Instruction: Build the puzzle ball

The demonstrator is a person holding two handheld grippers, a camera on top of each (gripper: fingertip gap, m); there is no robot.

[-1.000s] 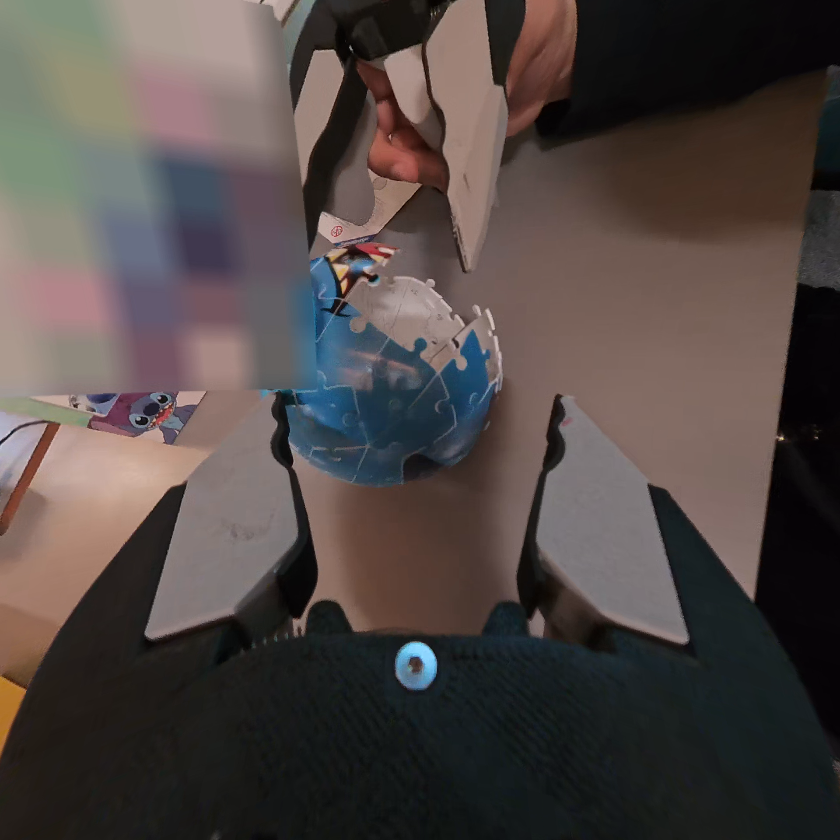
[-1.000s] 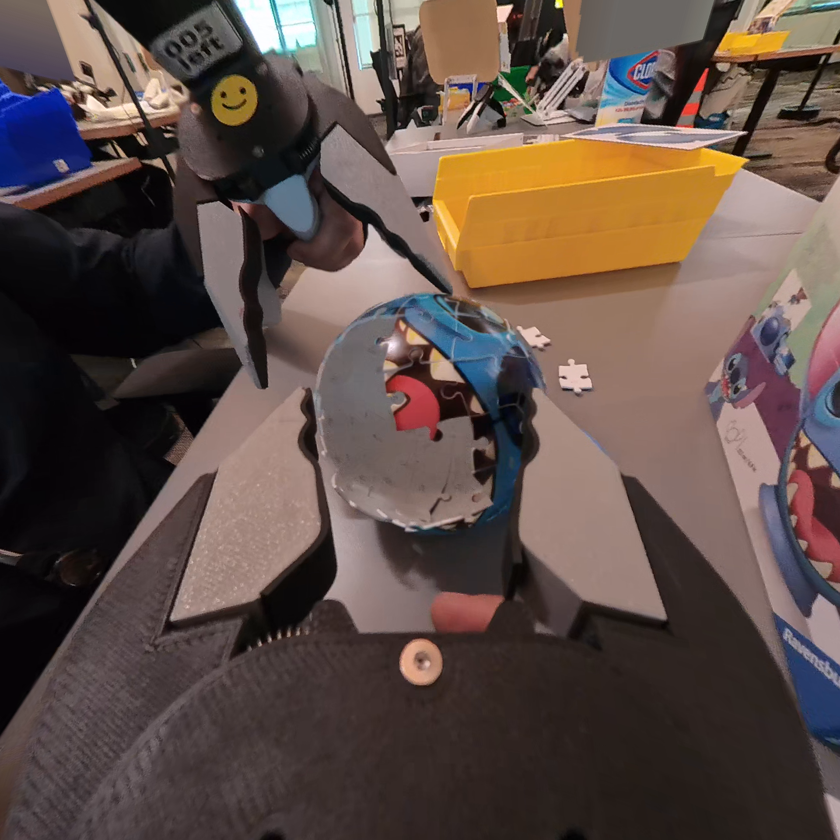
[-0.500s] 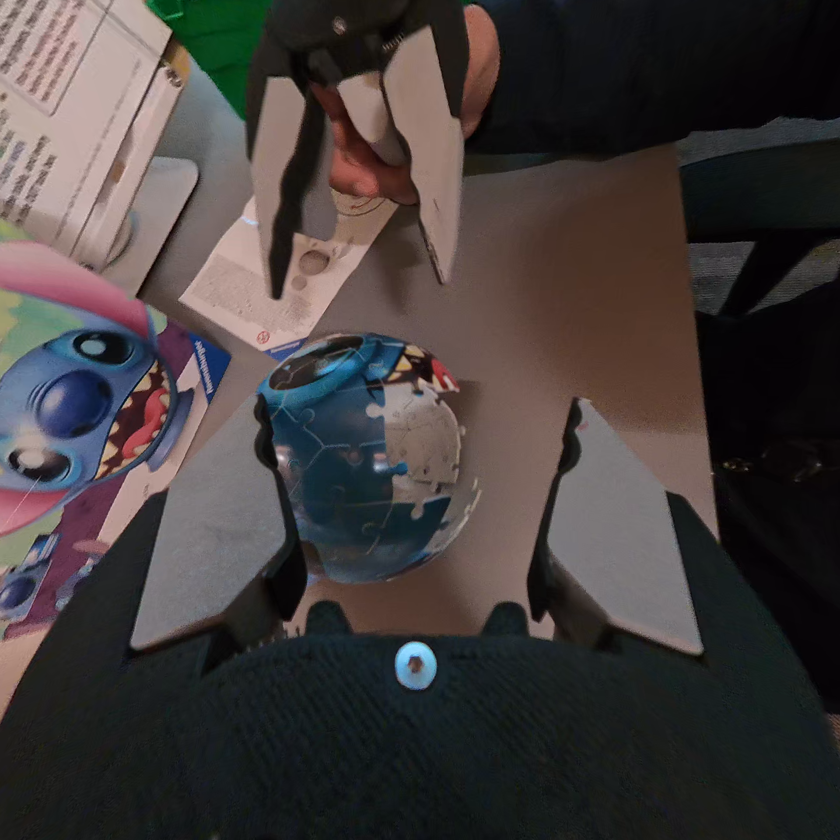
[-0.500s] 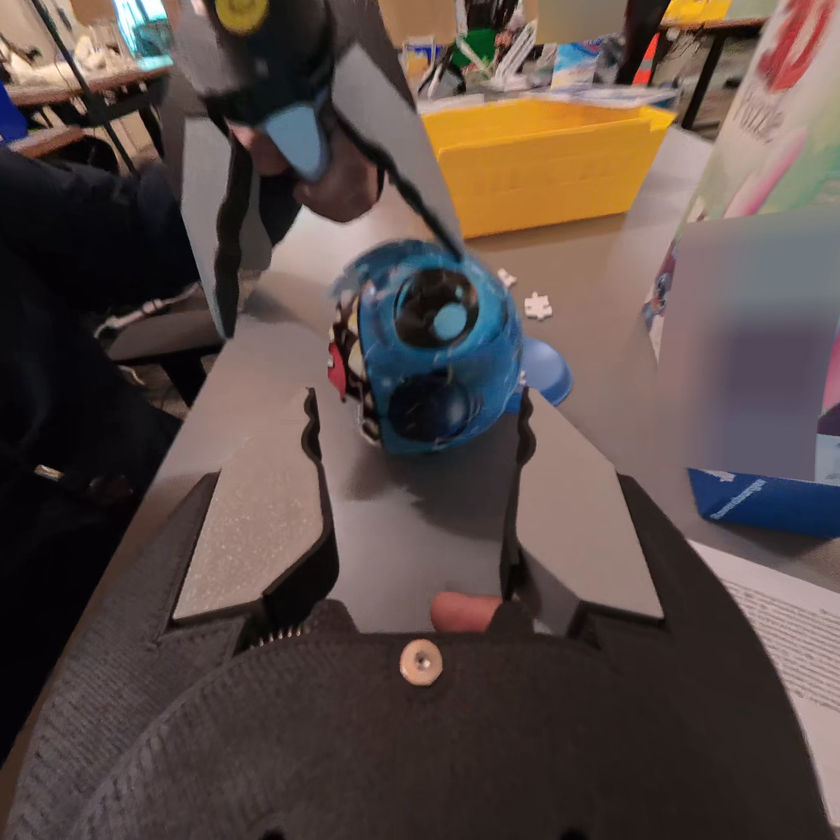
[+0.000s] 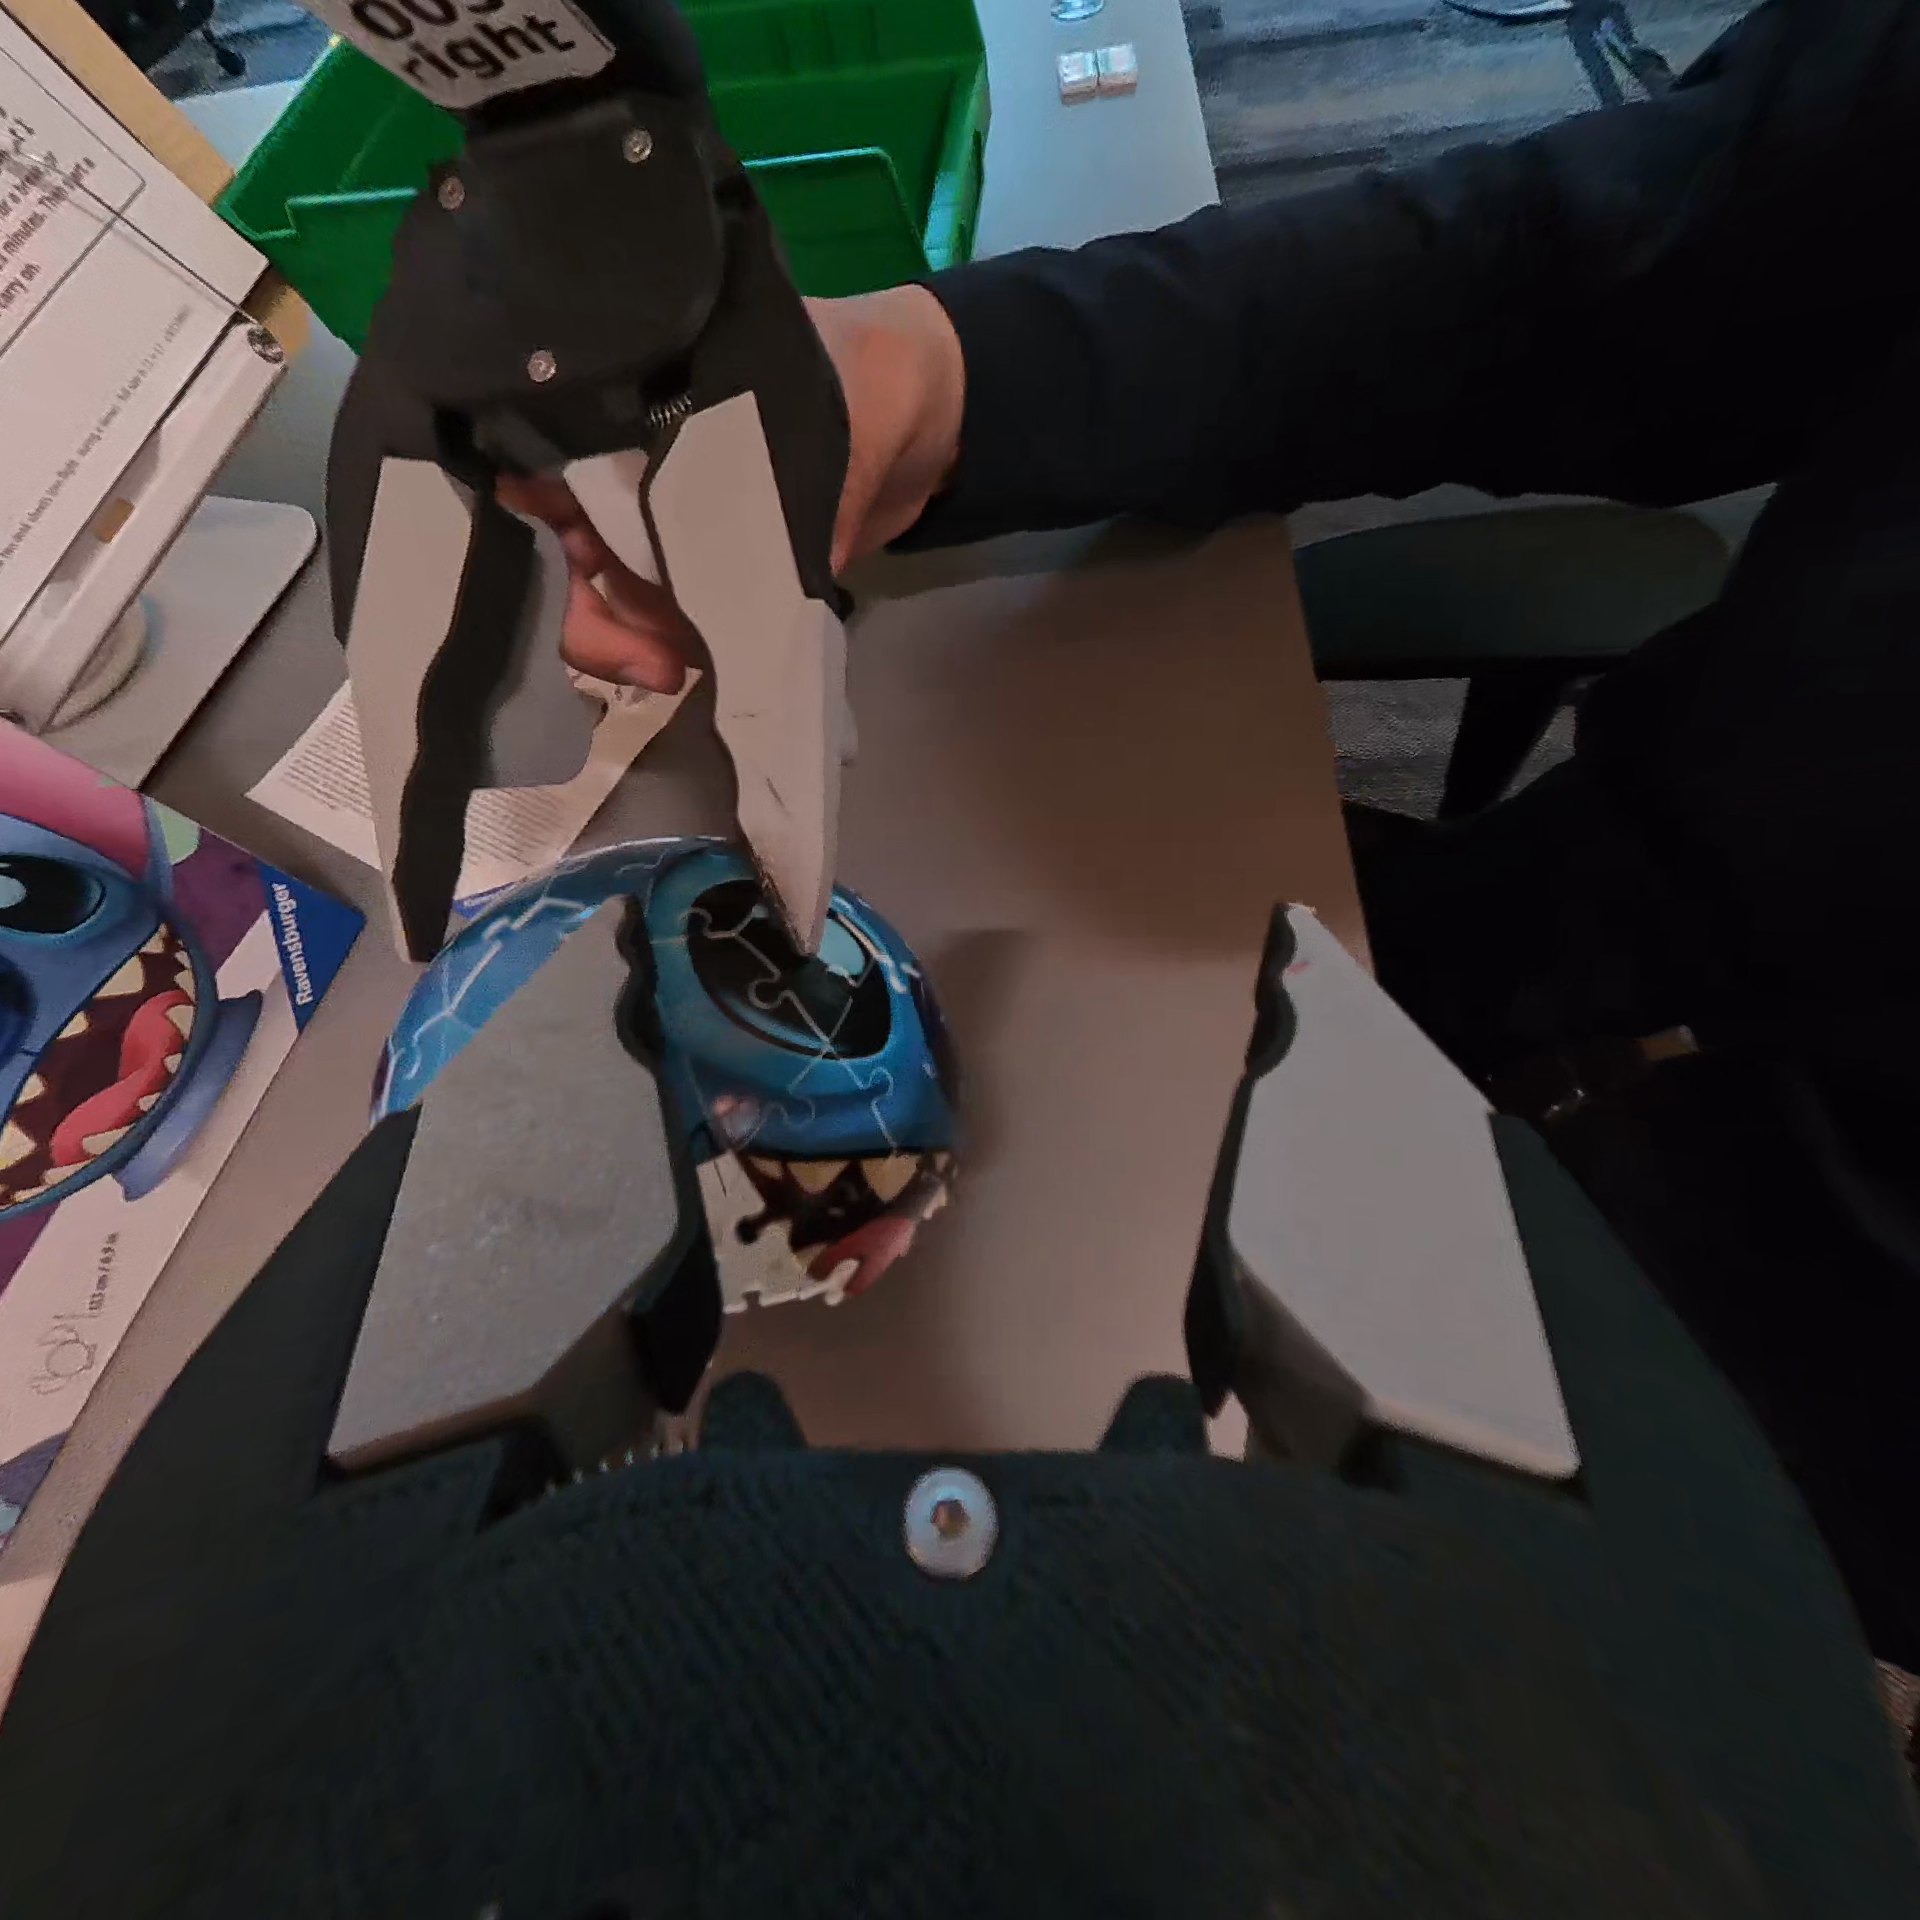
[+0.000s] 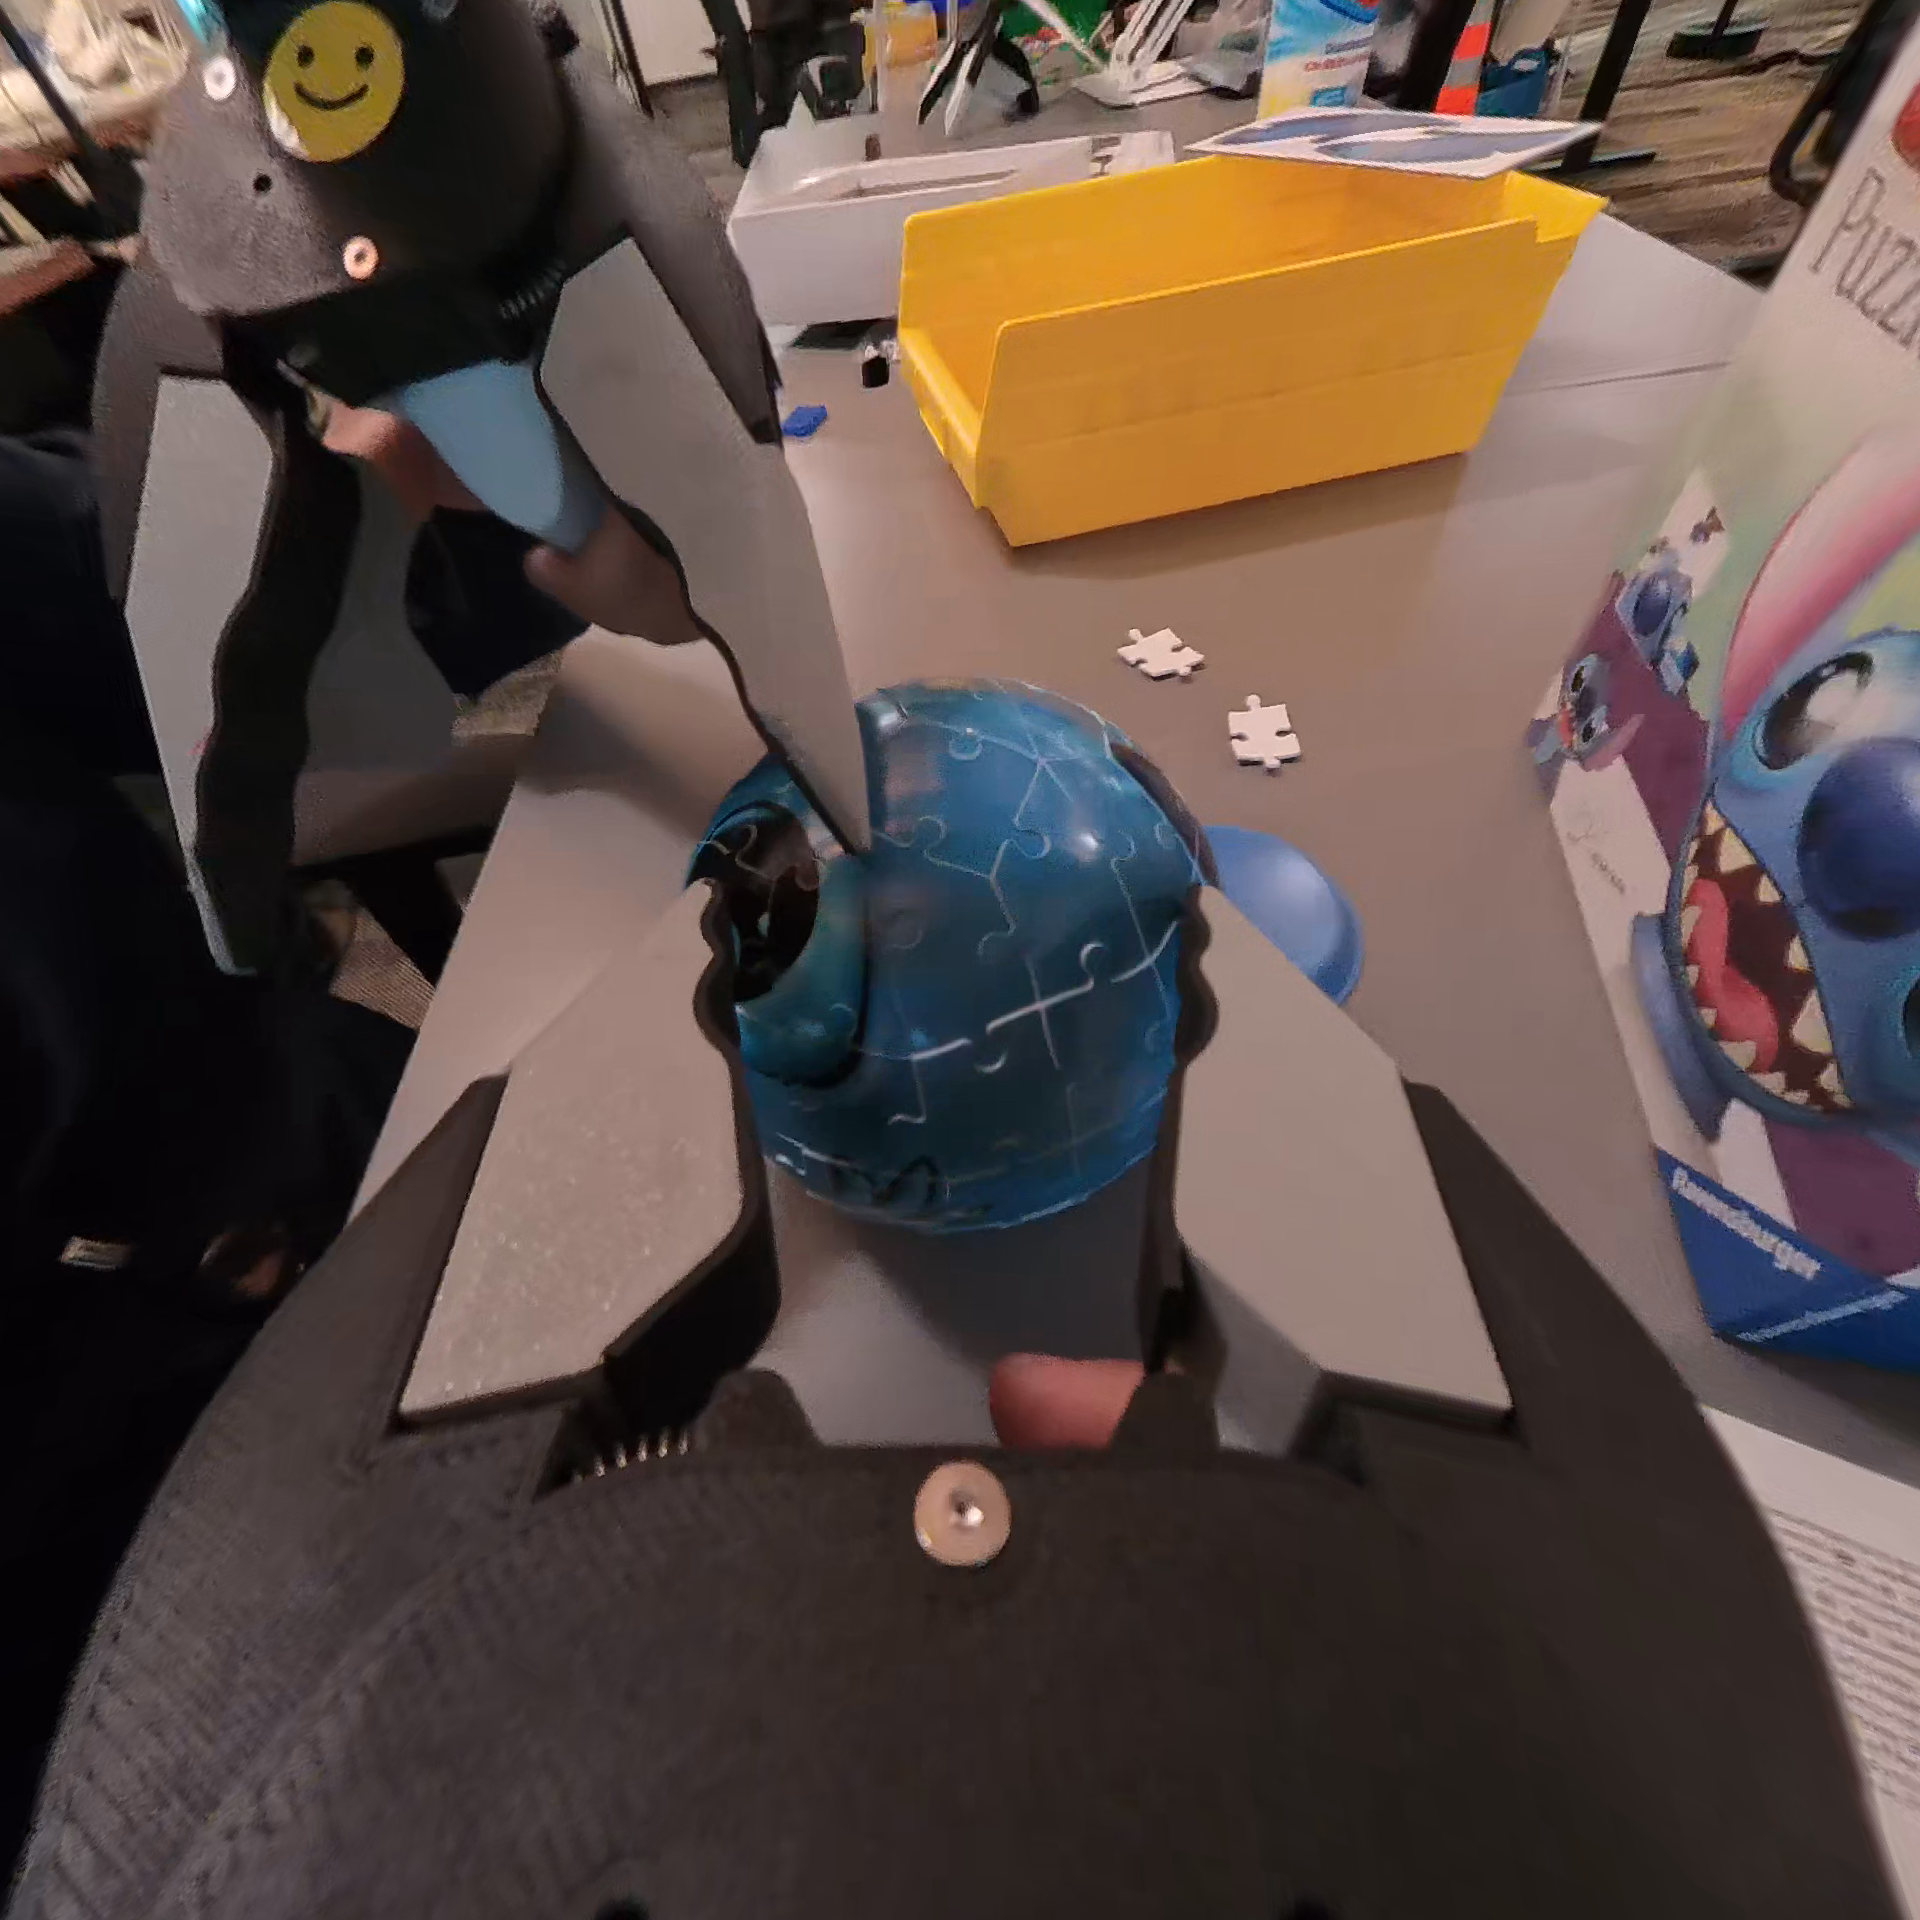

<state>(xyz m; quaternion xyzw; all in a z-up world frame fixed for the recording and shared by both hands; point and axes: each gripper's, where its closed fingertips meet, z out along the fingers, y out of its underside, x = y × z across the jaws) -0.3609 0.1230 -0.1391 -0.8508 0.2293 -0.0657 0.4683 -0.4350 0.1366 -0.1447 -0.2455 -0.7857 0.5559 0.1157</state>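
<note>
The partly built puzzle ball [image 6: 987,987] is blue with a dark eye and a toothy mouth, and rests on the grey table [image 6: 1403,623]. My right gripper [image 6: 954,904] is open, its two fingers flanking the ball, one tip by the eye hollow. My left gripper [image 5: 953,914] is open wide. The ball [image 5: 821,1070] lies against its left finger, mouth side towards the camera. In the right wrist view, one left fingertip [image 6: 847,821] touches the ball's top beside the eye. Two loose white pieces [image 6: 1162,652] [image 6: 1262,732] lie behind the ball.
A blue dome-shaped stand [image 6: 1288,914] sits just behind the ball. The puzzle box [image 6: 1787,831] stands to the right of it, and a yellow bin [image 6: 1226,343] is farther back. Printed sheets [image 5: 343,769] and a green bin [image 5: 810,114] lie beyond. The table edge [image 5: 1330,831] is close.
The ball has been turned: its open grey inside faced the right camera, now the blue shell does. Both grippers have come closer, and finger tips now touch the ball's eye area.
</note>
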